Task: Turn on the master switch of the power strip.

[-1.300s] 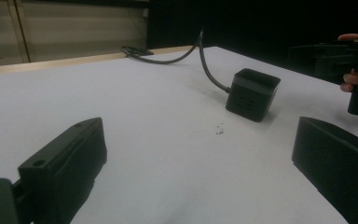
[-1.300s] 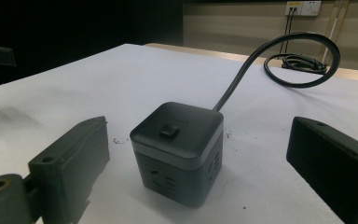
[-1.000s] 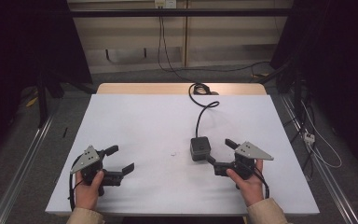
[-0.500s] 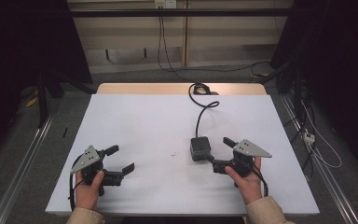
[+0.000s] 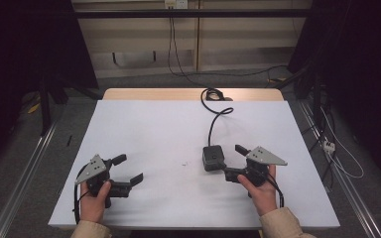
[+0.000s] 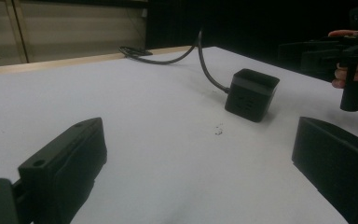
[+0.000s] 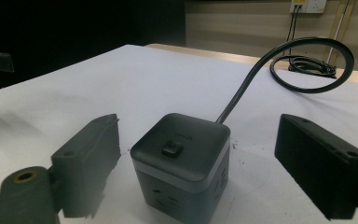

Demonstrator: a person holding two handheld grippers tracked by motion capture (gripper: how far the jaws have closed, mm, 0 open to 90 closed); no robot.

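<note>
Black plastic cube, that's what the action is around: a power cube (image 5: 213, 157) with a button on top is sitting on the white surface (image 5: 149, 129), right of the middle and closer to the near edge than the far one. Its black cable (image 5: 213, 121) is snaking away toward the far edge, where the rest of it is lying coiled on the bare wooden strip.

The right gripper (image 5: 234, 161) is lying low by the near right part of the surface, pointing at the cube. Its jaws have just been closing in a bit, but they're still standing wide. In the right gripper view the cube (image 7: 182, 165) is sitting between them with gaps on both sides, so nothing is being squeezed.

The left gripper (image 5: 128, 169) is hanging out near the near left corner, well apart from the cube, jaws spread wide with nothing but bare surface between them. From the left gripper view the cube (image 6: 251, 94) is showing farther off, with a tiny dark speck (image 6: 218, 131) on the surface in front of it.
</note>
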